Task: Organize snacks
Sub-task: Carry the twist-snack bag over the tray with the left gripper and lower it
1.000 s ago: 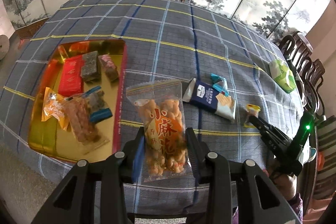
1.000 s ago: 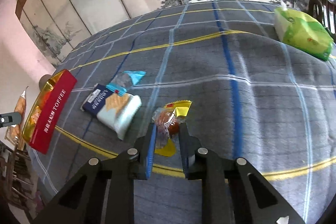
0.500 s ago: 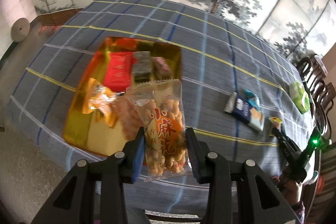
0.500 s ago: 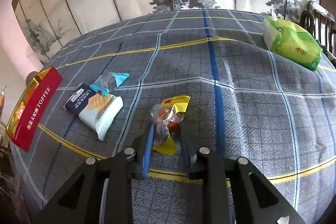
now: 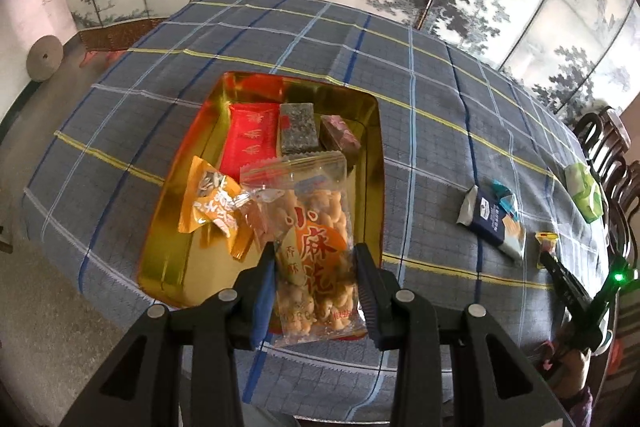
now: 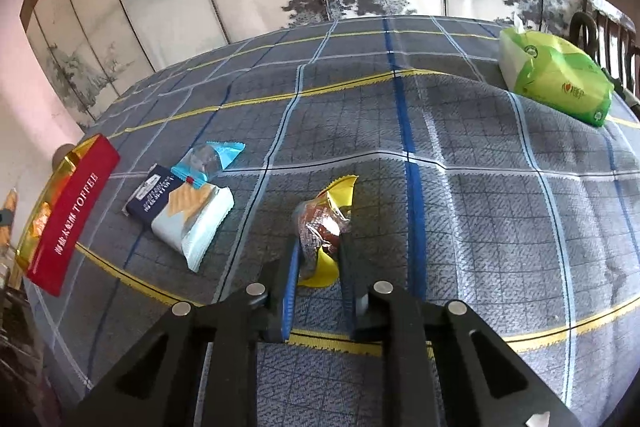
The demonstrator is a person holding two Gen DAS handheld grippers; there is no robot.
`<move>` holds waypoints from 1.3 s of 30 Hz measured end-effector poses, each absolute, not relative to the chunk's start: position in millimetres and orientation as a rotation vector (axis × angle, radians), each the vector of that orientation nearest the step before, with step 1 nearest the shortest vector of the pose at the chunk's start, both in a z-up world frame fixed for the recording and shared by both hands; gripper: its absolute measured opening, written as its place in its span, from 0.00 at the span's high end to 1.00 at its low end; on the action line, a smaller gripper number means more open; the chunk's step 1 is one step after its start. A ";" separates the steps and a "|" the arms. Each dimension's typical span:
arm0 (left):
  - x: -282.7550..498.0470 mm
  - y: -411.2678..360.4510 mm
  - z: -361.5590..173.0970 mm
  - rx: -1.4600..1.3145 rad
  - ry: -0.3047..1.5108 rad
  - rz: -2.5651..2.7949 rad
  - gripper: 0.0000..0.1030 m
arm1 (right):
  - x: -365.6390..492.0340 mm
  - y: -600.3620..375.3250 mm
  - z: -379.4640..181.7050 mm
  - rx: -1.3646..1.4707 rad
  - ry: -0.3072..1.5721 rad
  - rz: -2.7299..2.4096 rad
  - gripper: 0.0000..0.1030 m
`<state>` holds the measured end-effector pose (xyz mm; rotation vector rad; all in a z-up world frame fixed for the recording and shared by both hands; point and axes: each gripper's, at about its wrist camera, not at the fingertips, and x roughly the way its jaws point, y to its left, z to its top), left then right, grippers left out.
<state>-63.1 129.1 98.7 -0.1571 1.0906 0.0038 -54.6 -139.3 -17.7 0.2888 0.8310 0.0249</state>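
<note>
gripping a clear bag of fried twists (image 5: 314,255) between the left gripper (image 5: 316,267) pads, jaws narrowly apart and pressed on its sides, held above the near end of the gold tray (image 5: 372,147) among red, orange and dark packets. pinching a small yellow-ended candy (image 6: 322,227) in the right gripper (image 6: 318,259), jaws squeezed on it, low over the plaid tablecloth (image 6: 480,207), beside a blue biscuit pack (image 6: 180,211).

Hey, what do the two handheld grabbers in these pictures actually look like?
Both are black plastic. The left tool has two angular arms with triangular cut-outs, silver pivot screws and a blue pad inside one finger. The right tool is built the same way; seen from the left camera, its body carries a small green light. A purple sleeve shows by the hand holding it.
</note>
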 end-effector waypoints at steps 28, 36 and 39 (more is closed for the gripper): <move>-11.6 117.2 71.8 -0.068 1.084 -0.011 0.64 | -57.4 -143.3 -17.3 0.281 0.829 0.031 0.83; 0.4 114.6 60.1 -0.053 1.094 -0.006 0.64 | -58.0 -144.4 -17.2 0.281 0.830 0.032 0.83; 3.5 115.3 56.5 -0.055 1.100 -0.005 0.64 | -58.3 -144.5 -17.2 0.280 0.829 0.032 0.83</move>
